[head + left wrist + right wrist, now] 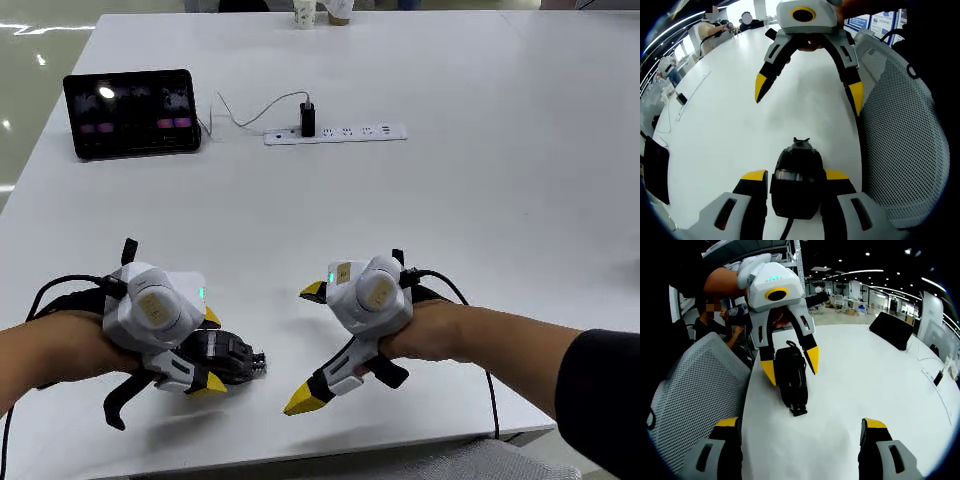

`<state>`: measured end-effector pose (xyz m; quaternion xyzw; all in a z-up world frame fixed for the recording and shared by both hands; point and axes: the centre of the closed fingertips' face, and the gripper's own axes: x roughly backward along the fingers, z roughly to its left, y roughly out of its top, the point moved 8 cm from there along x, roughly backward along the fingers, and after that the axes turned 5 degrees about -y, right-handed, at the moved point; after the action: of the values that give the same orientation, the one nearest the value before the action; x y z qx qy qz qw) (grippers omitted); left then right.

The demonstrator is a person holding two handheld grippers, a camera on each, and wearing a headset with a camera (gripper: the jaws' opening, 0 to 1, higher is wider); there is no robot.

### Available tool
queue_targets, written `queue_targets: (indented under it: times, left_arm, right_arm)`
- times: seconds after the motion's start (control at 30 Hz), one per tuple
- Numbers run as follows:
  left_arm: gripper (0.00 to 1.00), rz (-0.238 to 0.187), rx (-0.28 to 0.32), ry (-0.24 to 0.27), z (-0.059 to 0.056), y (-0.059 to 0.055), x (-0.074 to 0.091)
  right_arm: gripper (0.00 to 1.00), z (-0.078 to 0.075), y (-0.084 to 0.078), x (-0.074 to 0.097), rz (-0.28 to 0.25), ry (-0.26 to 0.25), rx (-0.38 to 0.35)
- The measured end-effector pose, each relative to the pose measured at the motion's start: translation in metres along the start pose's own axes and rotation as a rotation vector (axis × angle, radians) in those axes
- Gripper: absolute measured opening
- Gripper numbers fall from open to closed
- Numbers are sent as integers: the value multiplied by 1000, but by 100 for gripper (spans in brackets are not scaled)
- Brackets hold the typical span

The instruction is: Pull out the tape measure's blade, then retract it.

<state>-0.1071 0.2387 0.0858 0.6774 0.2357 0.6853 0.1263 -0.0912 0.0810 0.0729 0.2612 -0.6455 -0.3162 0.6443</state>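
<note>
Tape measure (796,182) gripped within left claw (795,174)

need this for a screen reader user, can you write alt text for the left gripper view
The left gripper clamps a black tape measure between its yellow-tipped jaws, low in the view, over a white table. Facing it from the top is the right gripper, jaws open and empty. A grey mesh chair back runs along the right side.

Black tape measure (228,357) on white table, blade apparently retracted.
</note>
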Motion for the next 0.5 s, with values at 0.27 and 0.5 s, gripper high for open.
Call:
queue_targets:
  times: [0.27,0.5]
  left_arm:
    - [32,33,9,12,0,1,-3]
    - [32,31,8,11,0,0,-3]
  right_arm:
    - [84,-1,2,-9,14,-10,-3]
    - [66,1,4,-21,37,7,51]
